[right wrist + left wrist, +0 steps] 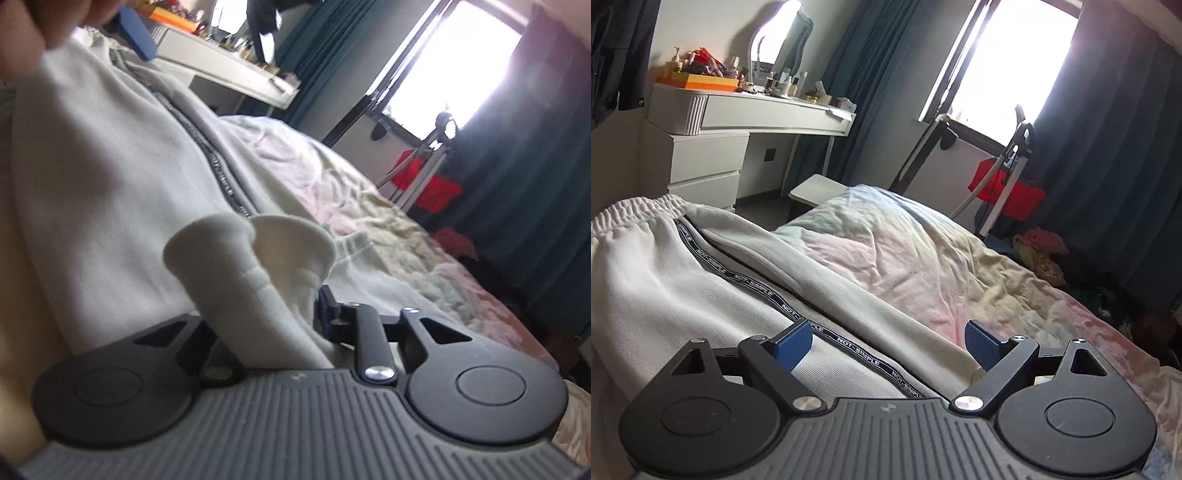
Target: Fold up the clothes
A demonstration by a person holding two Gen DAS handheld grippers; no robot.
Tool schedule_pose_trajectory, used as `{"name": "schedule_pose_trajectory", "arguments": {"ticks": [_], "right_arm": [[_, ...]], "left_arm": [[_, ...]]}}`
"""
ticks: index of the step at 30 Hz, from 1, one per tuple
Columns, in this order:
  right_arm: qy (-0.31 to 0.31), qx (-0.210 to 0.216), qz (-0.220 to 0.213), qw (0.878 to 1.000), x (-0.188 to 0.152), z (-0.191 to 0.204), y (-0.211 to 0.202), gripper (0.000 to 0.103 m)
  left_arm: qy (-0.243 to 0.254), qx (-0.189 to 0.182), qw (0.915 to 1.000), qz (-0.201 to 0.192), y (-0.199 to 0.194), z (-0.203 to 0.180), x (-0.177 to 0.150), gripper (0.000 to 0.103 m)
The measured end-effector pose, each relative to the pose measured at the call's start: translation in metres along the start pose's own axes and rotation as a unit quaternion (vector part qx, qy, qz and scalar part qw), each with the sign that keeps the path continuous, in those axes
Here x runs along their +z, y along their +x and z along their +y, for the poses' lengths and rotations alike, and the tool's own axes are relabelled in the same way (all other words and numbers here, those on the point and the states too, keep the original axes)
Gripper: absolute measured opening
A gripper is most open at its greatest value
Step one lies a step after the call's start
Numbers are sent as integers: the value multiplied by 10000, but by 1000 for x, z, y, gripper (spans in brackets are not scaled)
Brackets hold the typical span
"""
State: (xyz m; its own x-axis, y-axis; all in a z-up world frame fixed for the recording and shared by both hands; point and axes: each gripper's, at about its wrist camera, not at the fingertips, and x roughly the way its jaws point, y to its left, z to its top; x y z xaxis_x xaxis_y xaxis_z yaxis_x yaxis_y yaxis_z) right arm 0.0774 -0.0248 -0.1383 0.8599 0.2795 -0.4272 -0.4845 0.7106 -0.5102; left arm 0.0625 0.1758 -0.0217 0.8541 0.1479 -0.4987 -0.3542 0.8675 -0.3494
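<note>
**Trousers on the bed, one hem pinched**

Cream-white ribbed sweatpants (657, 266) with an elastic waistband and a dark side stripe lettered "NOT-SIMPLE" (798, 314) lie spread along the bed, on its rumpled pastel sheet (897, 258). The left hand-held gripper (888, 345) hovers low over the fabric beside the stripe, its blue-padded fingers (794, 345) wide apart and holding nothing.

The right hand-held gripper (280, 314) is clamped on a bunched fold of the same sweatpants (110, 177); the cloth stands up between the fingers in a rolled tuft, hiding the left finger almost fully. In the right wrist view the stripe (218, 162) runs away toward the upper left, where a blurred blue pad (136, 33) of the other tool shows near the top edge.

Beyond the bed stand a white dressing table (738, 110) crowded with bottles and an orange box, dark teal curtains (1108, 147) flanking a bright window (1015, 62), and a red garment steamer (1008, 184).
</note>
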Motion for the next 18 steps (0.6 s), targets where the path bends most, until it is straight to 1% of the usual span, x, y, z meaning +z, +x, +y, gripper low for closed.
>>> {"name": "schedule_pose_trajectory", "arguments": {"ticks": [1,2,3,4,6,9,11,13,14,16,18], "right_arm": [[2,173,49,9998,2,-2,-6,43],[55,402,124,9991,11,1,-7,51],[117,628,195,9978,18,2,-9,66],[237,837,251,9959,21,-5,-16,77],[463,1317,357,9896,19,-16,-33,86],[764,1694,541,9811,12,-34,-50,86],[1032,1591,542,9804,5,-52,-68,86],[1547,1392,458,9770,-4,-72,-83,86],[1850,1297,432,9732,-11,-84,-88,86],[2504,993,452,9620,-25,-106,-90,86],[3109,561,631,9467,-38,-125,-86,86]], "left_arm": [[1,-58,9999,85,3,-1,-2,91],[3,-126,9998,163,4,-2,-4,91],[21,-208,9995,244,6,-3,-6,91],[84,-317,9989,324,9,-6,-8,92],[395,-546,9963,539,13,-15,-16,94],[917,-654,9912,694,11,-33,-33,94],[1277,-762,9862,721,6,-46,-45,94],[1598,-876,9803,761,2,-58,-55,90],[1647,-919,9788,801,1,-61,-59,89],[1745,-1005,9755,881,0,-68,-66,84],[1838,-1074,9722,973,-1,-74,-73,80]]}}
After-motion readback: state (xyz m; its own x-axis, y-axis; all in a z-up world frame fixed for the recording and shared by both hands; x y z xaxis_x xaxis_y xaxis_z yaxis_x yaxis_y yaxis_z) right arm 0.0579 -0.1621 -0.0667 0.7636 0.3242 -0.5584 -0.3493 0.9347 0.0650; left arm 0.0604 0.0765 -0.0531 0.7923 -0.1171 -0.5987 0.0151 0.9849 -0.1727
